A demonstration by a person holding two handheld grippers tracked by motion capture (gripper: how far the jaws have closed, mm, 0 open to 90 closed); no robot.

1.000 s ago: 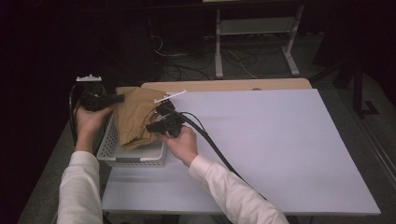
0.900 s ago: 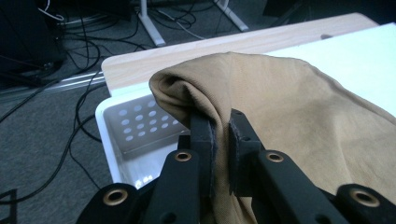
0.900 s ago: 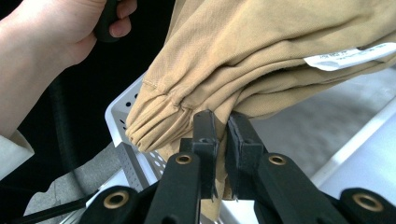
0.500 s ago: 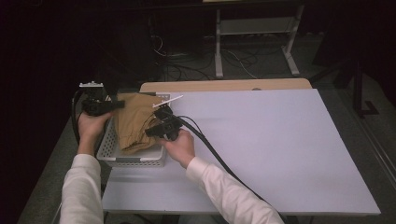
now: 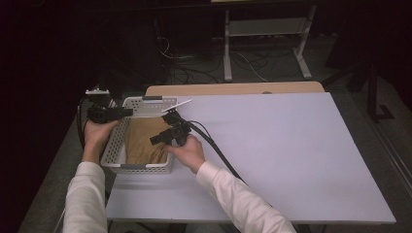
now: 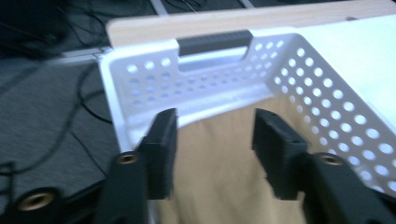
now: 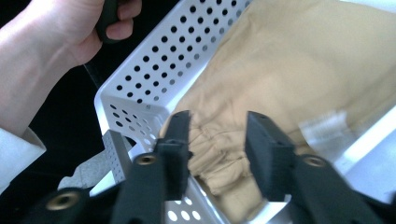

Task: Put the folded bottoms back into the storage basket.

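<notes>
Cloth: a tan cloth (image 5: 143, 143) lies inside the white basket (image 5: 112, 145), lying loose on its floor.
Basket: stands at the left edge of the table (image 5: 291, 155), its dark handle (image 6: 214, 42) on the far wall.
Left gripper (image 6: 215, 140): above the basket's far left corner; jaws have just been opening, nothing between the pads.
Right gripper (image 7: 217, 140): over the basket's near right side; jaws have just been opening, parted above the cloth's gathered hem, not pressing it.
</notes>
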